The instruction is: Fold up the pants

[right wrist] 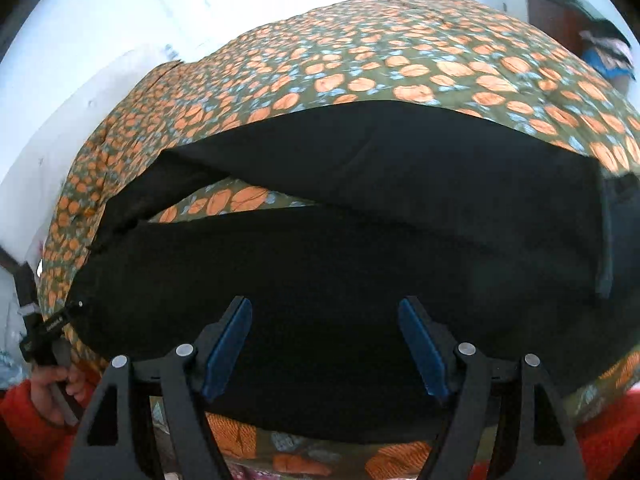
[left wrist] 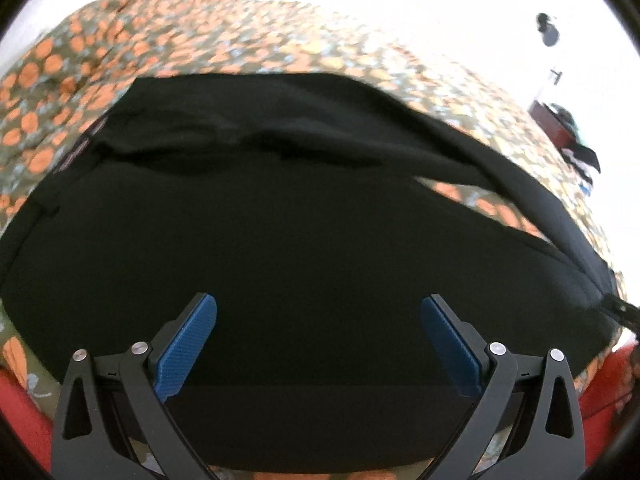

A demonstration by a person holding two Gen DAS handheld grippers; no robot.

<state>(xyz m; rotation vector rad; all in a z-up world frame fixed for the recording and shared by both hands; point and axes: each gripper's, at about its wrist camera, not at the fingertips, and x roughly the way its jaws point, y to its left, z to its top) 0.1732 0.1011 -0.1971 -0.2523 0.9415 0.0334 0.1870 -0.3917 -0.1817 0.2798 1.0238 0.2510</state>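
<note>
Black pants (left wrist: pixel 280 220) lie spread flat on a bed with an orange-and-green patterned cover (left wrist: pixel 100 52). In the left wrist view my left gripper (left wrist: pixel 319 306) is open and empty, hovering over the near part of the pants. In the right wrist view the pants (right wrist: pixel 360 248) show two legs that split apart toward the left, with the bed cover (right wrist: pixel 400 56) visible between them. My right gripper (right wrist: pixel 325 308) is open and empty above the near leg. The other gripper (right wrist: pixel 44 332) shows at the left edge, held in a hand.
White walls surround the bed. A dark wooden piece of furniture with clothes on it (left wrist: pixel 560 124) stands at the far right; it also shows in the right wrist view (right wrist: pixel 568 24). The person's red sleeves (right wrist: pixel 24 432) are at the bottom corners.
</note>
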